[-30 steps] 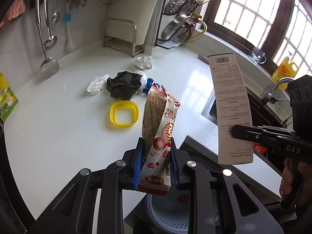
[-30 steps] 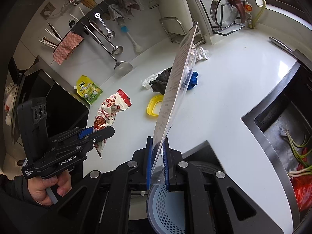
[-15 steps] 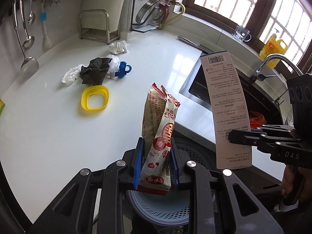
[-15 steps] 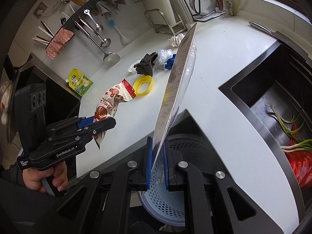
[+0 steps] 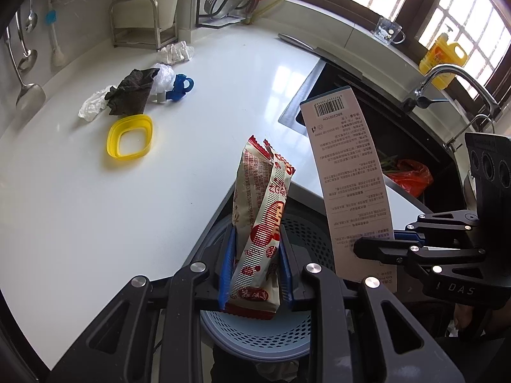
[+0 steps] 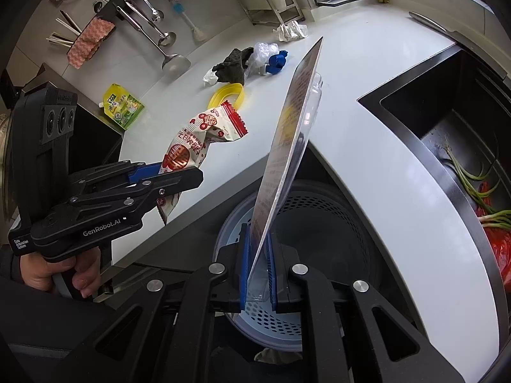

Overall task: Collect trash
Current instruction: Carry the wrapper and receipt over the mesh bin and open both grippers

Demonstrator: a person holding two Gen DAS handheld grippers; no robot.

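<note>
White counter (image 5: 95,207): yellow ring (image 5: 129,137), dark rag (image 5: 131,95), blue clip (image 5: 180,87) beyond bin (image 6: 319,223).

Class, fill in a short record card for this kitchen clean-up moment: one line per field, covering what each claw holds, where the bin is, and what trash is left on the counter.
Left claw: shut on red-and-white snack wrapper
Right claw: shut on blister-pack card, held edge-up
Bin: perforated blue-grey basket, below both claws, beside the counter edge
Left on counter: yellow ring, dark rag, blue plastic piece, crumpled white paper
Sink: green onions and red bag inside
</note>
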